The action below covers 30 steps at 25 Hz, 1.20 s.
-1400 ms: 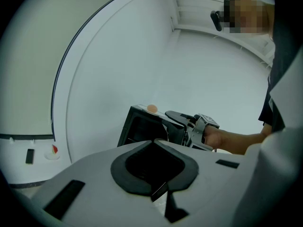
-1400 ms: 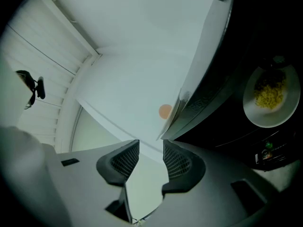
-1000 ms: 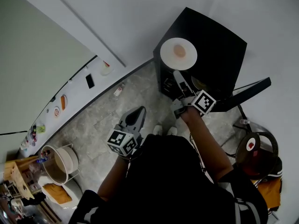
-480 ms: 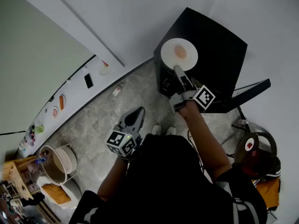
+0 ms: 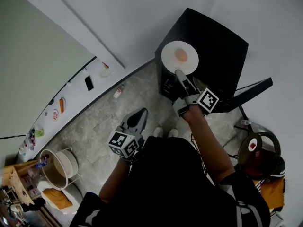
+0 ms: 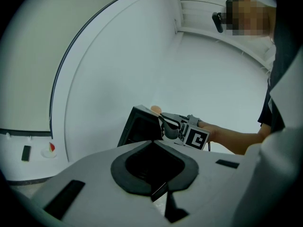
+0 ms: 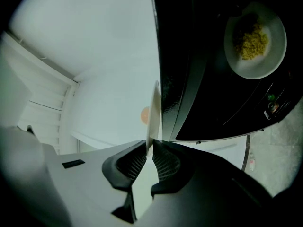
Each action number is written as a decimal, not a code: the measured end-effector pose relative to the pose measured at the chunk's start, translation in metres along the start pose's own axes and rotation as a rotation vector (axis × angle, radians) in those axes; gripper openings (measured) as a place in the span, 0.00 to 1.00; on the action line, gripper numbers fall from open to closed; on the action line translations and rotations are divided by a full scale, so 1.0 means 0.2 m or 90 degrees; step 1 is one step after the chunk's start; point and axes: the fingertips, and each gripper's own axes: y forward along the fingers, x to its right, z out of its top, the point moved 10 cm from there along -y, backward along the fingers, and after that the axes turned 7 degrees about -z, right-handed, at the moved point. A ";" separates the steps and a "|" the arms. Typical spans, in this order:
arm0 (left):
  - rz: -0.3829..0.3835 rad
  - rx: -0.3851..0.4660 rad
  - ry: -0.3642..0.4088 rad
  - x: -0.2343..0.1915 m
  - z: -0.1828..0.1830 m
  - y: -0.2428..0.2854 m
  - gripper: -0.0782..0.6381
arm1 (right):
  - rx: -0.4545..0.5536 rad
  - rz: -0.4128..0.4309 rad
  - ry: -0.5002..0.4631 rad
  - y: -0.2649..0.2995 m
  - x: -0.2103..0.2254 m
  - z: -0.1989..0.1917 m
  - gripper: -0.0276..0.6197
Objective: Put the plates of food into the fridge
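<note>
Plate [image 5: 169, 56] sits pinched in right gripper [image 5: 178, 72] (square-marker cube [image 5: 208, 101]).

A second ago the right gripper [image 5: 179, 72] stood with its jaws spread wide at the near rim of the plate [image 5: 180, 57] on the fridge [image 5: 222, 41]. Its jaws have just been closing, most of the way within the first half second, and now pinch that rim between the pads.

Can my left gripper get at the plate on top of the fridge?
Probably yes: the plate lies uncovered on the fridge, most of its rim free, though the right gripper clamps the near edge.
</note>
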 end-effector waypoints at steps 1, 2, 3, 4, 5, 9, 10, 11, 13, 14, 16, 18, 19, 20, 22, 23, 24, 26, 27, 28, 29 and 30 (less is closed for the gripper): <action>-0.003 0.001 0.002 0.01 0.00 0.00 0.14 | 0.000 0.000 0.004 -0.02 0.00 -0.01 0.13; -0.007 0.002 0.004 0.01 0.00 0.00 0.14 | 0.001 -0.001 0.005 -0.03 -0.01 -0.01 0.13; -0.011 0.003 0.005 0.01 0.00 0.01 0.14 | -0.001 -0.001 0.002 -0.05 -0.01 -0.02 0.13; -0.014 0.005 0.005 0.01 0.00 0.00 0.14 | -0.004 0.000 -0.005 -0.06 -0.02 -0.03 0.13; -0.017 0.005 0.005 0.01 0.00 0.00 0.14 | -0.009 0.002 -0.012 -0.07 -0.02 -0.04 0.13; -0.019 0.001 0.003 0.03 -0.03 -0.02 0.14 | -0.032 0.001 -0.020 -0.15 -0.03 -0.07 0.13; -0.021 0.001 0.003 0.04 -0.03 -0.02 0.14 | -0.036 0.000 -0.019 -0.17 -0.04 -0.08 0.12; -0.022 0.002 0.003 0.05 -0.04 -0.02 0.14 | -0.039 0.001 -0.018 -0.19 -0.04 -0.09 0.13; -0.024 0.002 0.002 0.06 -0.05 -0.03 0.14 | -0.049 0.003 -0.018 -0.23 -0.05 -0.11 0.12; -0.025 0.002 0.002 0.06 -0.05 -0.04 0.14 | -0.054 0.005 -0.018 -0.24 -0.06 -0.13 0.12; -0.026 0.002 0.003 0.06 -0.05 -0.04 0.14 | -0.066 0.008 -0.017 -0.26 -0.06 -0.16 0.12; -0.026 0.002 0.004 0.07 -0.05 -0.05 0.14 | -0.078 0.010 -0.016 -0.28 -0.06 -0.18 0.12; -0.026 0.002 0.003 0.07 -0.05 -0.05 0.14 | -0.083 0.011 -0.015 -0.29 -0.06 -0.19 0.12; -0.025 0.001 0.003 0.07 -0.06 -0.06 0.14 | -0.087 0.011 -0.014 -0.30 -0.06 -0.21 0.12; -0.024 0.000 0.003 0.07 -0.06 -0.07 0.14 | -0.095 0.011 -0.004 -0.32 -0.05 -0.24 0.12; -0.023 -0.001 0.003 0.07 -0.06 -0.08 0.14 | -0.099 0.011 0.000 -0.32 -0.05 -0.25 0.12; -0.022 -0.002 0.003 0.07 -0.06 -0.09 0.14 | -0.104 0.011 0.001 -0.33 -0.04 -0.26 0.12; -0.021 -0.004 0.002 0.06 -0.07 -0.10 0.14 | -0.114 0.012 0.000 -0.34 -0.04 -0.29 0.12; -0.020 -0.004 0.002 0.06 -0.07 -0.10 0.14 | -0.118 0.013 0.000 -0.35 -0.03 -0.30 0.12; -0.020 -0.005 0.000 0.06 -0.08 -0.11 0.14 | -0.122 0.013 0.002 -0.36 -0.03 -0.30 0.12; -0.020 -0.005 -0.001 0.06 -0.08 -0.11 0.14 | -0.125 0.012 0.003 -0.37 -0.02 -0.31 0.12; -0.020 -0.006 -0.002 0.06 -0.08 -0.12 0.14 | -0.128 0.010 0.005 -0.38 -0.01 -0.32 0.12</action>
